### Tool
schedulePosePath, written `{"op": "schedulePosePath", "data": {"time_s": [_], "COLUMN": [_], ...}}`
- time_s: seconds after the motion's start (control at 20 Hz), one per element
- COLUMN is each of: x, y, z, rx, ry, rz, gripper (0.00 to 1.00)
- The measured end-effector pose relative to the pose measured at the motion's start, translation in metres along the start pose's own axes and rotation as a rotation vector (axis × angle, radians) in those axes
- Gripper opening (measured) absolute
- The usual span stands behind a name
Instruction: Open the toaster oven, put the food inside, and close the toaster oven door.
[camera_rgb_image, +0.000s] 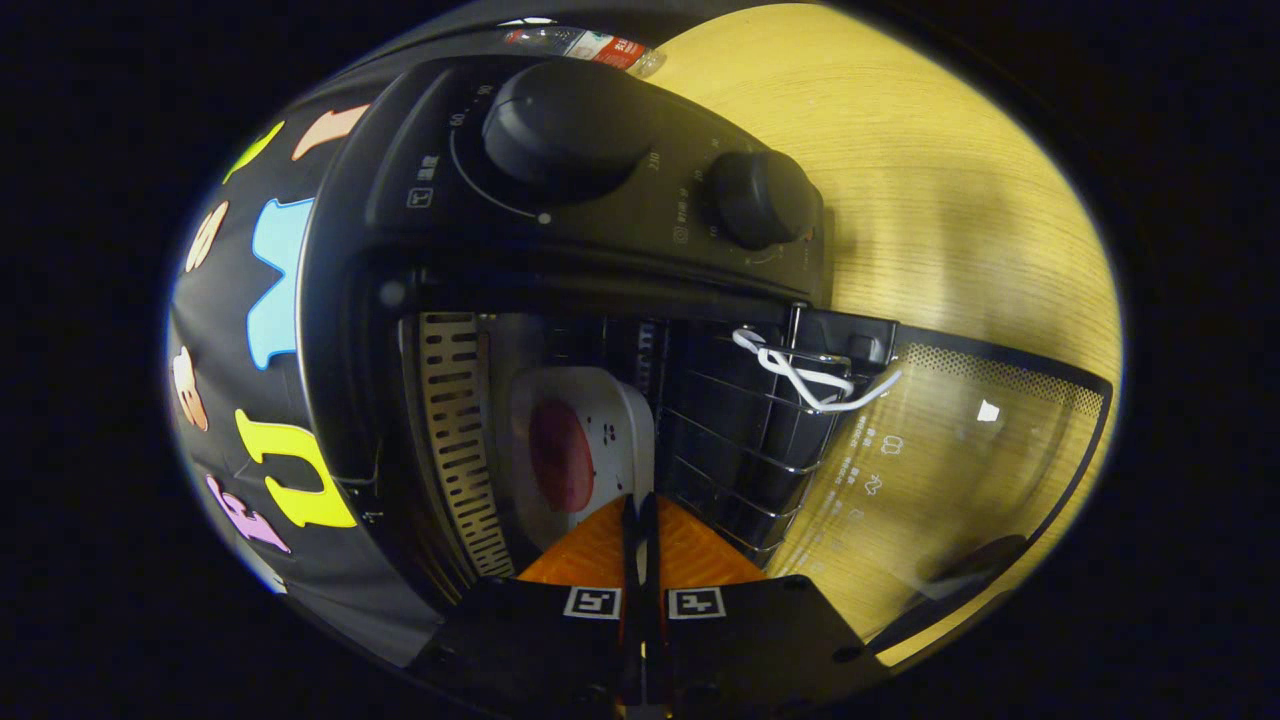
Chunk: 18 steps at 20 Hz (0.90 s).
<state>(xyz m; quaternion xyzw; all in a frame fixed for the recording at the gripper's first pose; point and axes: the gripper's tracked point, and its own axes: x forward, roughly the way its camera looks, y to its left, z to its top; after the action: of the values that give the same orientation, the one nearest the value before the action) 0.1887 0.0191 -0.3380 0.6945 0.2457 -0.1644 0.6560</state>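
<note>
Gripper (640, 515): fingers pressed together, nothing between them, tips at the mouth of the toaster oven (600, 230). Just ahead of the tips, inside the cavity, a white plate (600, 420) holds a round dark red piece of food (560, 455). Beside it lies the wire rack (740, 420), with a white cord (800, 375) looped at its edge. The glass door (960, 440) hangs open over the wooden table (920, 180). Beyond, two control knobs (570, 125). Farthest, a plastic bottle (590, 45).

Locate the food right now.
In the gripper view, the food lies on a white tray inside the open toaster oven, just ahead of the shut gripper, beside the wire rack.
</note>
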Motion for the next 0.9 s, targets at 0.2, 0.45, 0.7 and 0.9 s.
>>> {"op": "schedulePosePath", "data": {"time_s": [0.2,0.45,0.7,0.9], "x": [-0.002,-0.01,-0.027,-0.052], "y": [0.002,0.004,0.004,-0.003], "z": [-0.002,-0.015,-0.031,-0.049], "rx": [0.001,-0.009,-0.039,-0.076], "ry": [0.009,0.06,0.122,0.172], "rz": [0.015,0.03,0.04,0.033], "gripper": [0.07,0.17,0.48,0.72]}}
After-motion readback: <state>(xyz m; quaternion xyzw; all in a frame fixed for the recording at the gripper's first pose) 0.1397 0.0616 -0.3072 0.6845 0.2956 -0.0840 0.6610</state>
